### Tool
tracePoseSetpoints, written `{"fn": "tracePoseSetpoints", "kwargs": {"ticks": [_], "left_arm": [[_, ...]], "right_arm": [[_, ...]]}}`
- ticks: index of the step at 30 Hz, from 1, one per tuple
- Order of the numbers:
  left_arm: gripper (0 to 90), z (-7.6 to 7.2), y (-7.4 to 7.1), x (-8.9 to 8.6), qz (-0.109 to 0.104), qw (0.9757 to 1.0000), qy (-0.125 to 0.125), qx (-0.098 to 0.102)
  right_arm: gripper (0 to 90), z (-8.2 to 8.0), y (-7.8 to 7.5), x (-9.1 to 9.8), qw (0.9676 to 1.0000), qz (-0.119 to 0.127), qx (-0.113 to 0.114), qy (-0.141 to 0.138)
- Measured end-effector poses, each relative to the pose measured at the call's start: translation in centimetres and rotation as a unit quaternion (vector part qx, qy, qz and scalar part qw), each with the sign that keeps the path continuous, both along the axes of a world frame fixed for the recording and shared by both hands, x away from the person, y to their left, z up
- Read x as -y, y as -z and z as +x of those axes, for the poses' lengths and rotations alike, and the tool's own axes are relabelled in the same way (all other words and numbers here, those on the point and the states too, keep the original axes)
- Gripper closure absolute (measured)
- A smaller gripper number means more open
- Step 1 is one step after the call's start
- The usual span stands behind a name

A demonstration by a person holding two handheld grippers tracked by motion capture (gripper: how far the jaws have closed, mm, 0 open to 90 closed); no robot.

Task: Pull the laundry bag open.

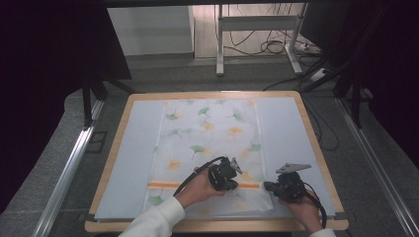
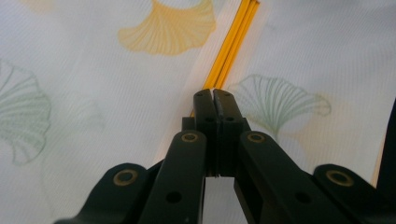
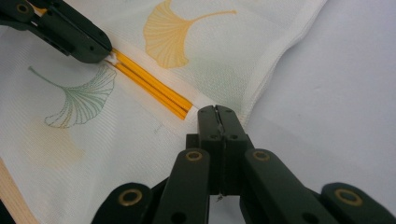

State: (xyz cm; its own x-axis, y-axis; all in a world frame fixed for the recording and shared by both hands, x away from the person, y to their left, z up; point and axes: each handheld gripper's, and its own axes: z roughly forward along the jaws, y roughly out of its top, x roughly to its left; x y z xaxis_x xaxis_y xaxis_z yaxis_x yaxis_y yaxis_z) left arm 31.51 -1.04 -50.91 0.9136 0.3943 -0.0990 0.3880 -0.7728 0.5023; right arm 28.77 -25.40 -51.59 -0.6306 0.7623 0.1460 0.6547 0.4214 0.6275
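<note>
A white cloth printed with green and orange ginkgo leaves lies flat on the table, and an orange stripe crosses it near the front. My left gripper is shut, its tips down on the stripe right of the middle. The right gripper is shut too, pointing left at the stripe's right end by the cloth's edge. In the right gripper view its closed tips touch the stripe's end, with the left gripper farther along it. Whether either pinches fabric I cannot tell.
A pale blue-grey mat covers the wooden table under the cloth. Bare mat lies just right of the cloth's edge. Past the table stand a white desk frame and floor cables. Metal rails flank the table.
</note>
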Motion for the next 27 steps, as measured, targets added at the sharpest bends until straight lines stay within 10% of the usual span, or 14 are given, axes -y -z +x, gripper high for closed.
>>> {"fn": "tracePoseSetpoints", "kwargs": {"ticks": [27], "left_arm": [[90.0,-0.5,0.4,-4.3,-0.011,0.9995,-0.028,-0.001]], "right_arm": [[89.8,0.0,0.0,0.0,1.0,0.001,0.001,-0.001]]}}
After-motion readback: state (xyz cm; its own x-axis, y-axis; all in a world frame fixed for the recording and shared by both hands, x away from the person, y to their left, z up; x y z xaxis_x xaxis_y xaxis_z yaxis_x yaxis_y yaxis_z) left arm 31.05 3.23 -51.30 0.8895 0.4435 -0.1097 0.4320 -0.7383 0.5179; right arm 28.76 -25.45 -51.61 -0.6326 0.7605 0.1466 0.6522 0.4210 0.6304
